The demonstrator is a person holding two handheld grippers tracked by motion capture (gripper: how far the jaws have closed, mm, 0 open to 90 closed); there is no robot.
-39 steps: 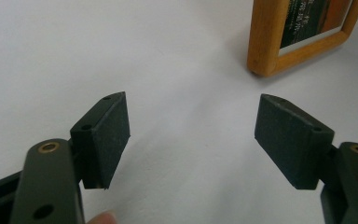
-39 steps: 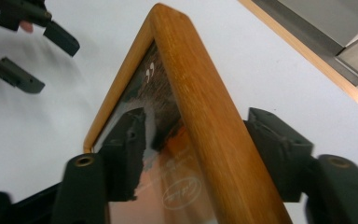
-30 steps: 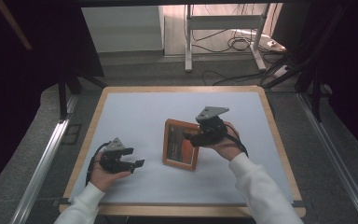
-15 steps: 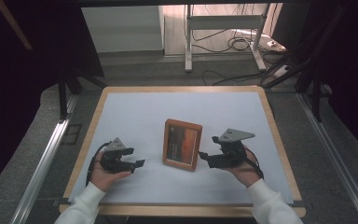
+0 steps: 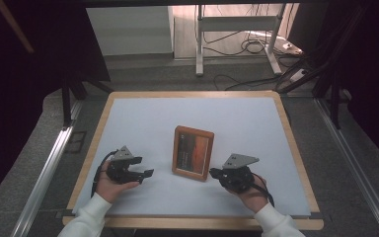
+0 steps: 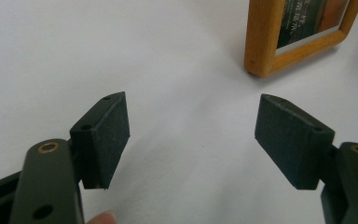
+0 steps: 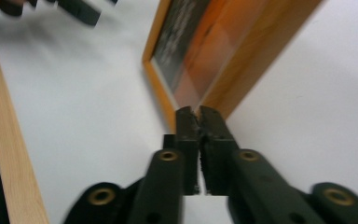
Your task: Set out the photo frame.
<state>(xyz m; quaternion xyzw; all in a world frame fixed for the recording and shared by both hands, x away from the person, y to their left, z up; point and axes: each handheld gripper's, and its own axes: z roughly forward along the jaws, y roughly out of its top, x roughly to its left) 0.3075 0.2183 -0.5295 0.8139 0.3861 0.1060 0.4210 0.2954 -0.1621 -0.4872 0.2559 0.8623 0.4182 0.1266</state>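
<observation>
My right gripper (image 5: pixel 216 174) rests with its fingers pressed together on nothing, just beside the wooden picture frame (image 5: pixel 193 152) lying mid-table (image 5: pixel 143 118), while my left gripper (image 5: pixel 147 173) sits apart, fingers spread.

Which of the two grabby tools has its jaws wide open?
The left tool: its jaws stand far apart. The right tool has its jaws pressed together, near the wooden picture frame.

White sleeves (image 5: pixel 91 219), black grippers with brass-ringed screw holes, grey three-cornered top plates, black cables.
</observation>
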